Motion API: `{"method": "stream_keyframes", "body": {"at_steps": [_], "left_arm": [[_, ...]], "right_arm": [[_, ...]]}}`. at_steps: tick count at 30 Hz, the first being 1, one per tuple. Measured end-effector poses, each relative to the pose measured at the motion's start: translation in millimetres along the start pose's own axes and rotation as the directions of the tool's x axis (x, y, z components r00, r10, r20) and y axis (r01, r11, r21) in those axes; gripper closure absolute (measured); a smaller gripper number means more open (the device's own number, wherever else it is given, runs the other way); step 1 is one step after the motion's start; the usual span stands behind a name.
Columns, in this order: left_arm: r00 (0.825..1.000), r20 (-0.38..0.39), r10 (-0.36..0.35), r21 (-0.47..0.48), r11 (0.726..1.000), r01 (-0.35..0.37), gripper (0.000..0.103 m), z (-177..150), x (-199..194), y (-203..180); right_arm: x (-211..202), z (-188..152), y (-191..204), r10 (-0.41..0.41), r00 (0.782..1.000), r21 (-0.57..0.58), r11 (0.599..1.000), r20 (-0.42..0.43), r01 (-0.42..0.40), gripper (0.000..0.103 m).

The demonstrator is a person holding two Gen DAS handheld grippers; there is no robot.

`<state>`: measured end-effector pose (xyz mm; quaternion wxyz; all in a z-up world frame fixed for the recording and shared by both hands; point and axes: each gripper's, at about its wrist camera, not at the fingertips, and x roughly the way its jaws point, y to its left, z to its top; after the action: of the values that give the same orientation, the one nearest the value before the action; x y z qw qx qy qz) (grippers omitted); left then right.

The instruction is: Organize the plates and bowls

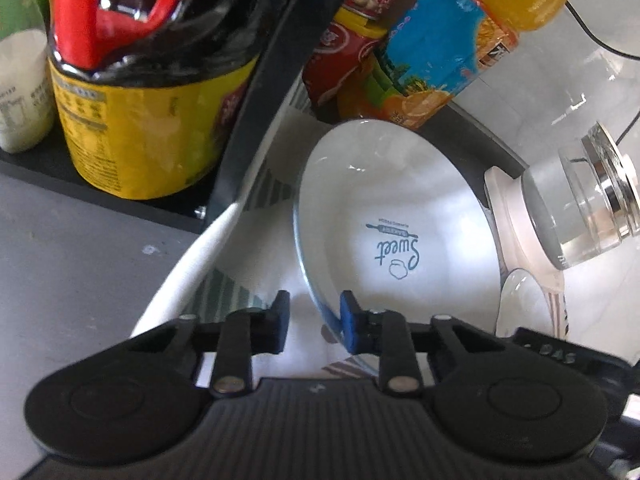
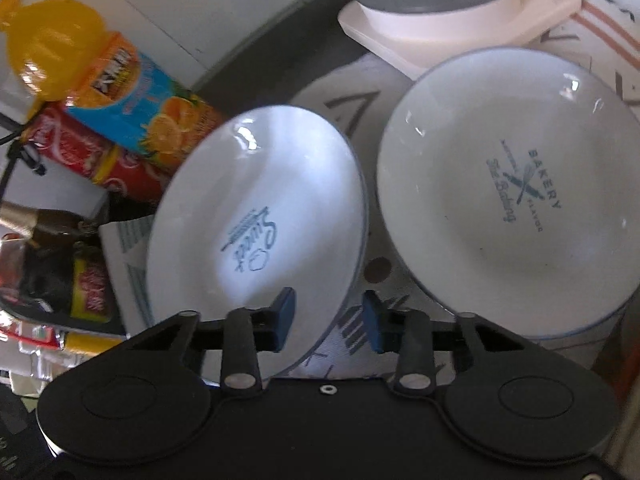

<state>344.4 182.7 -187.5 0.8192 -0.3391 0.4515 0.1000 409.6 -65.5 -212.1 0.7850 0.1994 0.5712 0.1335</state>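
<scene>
Sweet bowl: the white bowl printed "Sweet" (image 2: 256, 236) stood tilted, its rim wall running between the right gripper's (image 2: 328, 320) fingers; it appeared lifted off the cloth, though I could not tell whether it still touched.
Right fingers: the blue pads (image 2: 286, 318) sat one inside the bowl and one outside, with a gap beside the wall, so I could not tell whether they pinched it or only straddled it.
Left fingers: the left gripper (image 1: 314, 322) was spread; one pad (image 1: 350, 320) lay against the same bowl's (image 1: 396, 220) rim, the other stood apart over the cloth, probably steadying rather than holding.
Bakery bowl: a second white bowl marked "BAKERY" (image 2: 508, 192) rested level, just right of the right fingers, near the tilted one and likely the stacking target.
Why tilted: judged from the pose, a rim grip tips the bowl, which suits nesting it into its neighbour.
Cloth: a patterned cloth (image 2: 360, 108) lay under both bowls on the surface.
Beyond the fingers: a glass kettle on a pale base (image 1: 576, 200), an orange drink bottle (image 2: 120, 92), a red can (image 2: 80, 152), and a dark sauce bottle with yellow label (image 1: 140, 100) crowded the far side, leaving little swing room.
Risk: a loose hold on the slick rim could let it slip.
</scene>
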Motion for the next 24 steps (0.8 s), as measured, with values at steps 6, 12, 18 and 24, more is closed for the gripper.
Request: {"method": "stream_keyframes", "body": {"at_steps": [6, 12, 18, 24], "left_arm": [[1.0, -0.011, -0.015, -0.025, 1.0, 0.015, 0.09, -2, 12, -4], [1.0, -0.002, -0.015, -0.044, 0.999, 0.015, 0.09, -4, 15, -4], [1.0, 0.006, -0.013, -0.08, 0.997, 0.013, 0.089, -3, 14, -3], [0.999, 0.011, -0.035, -0.174, 0.984, 0.036, 0.09, -3, 17, 5]], "right_arm": [[9, 6, -5, 0.019, 1.0, 0.035, 0.999, 0.012, -0.019, 0.081], [10, 6, -6, -0.002, 1.0, 0.041, 0.999, 0.027, 0.001, 0.09], [-3, 3, -11, 0.043, 0.998, 0.056, 0.997, 0.05, -0.046, 0.096], [-7, 2, -12, 0.064, 0.997, 0.086, 0.994, 0.045, -0.068, 0.095]]}}
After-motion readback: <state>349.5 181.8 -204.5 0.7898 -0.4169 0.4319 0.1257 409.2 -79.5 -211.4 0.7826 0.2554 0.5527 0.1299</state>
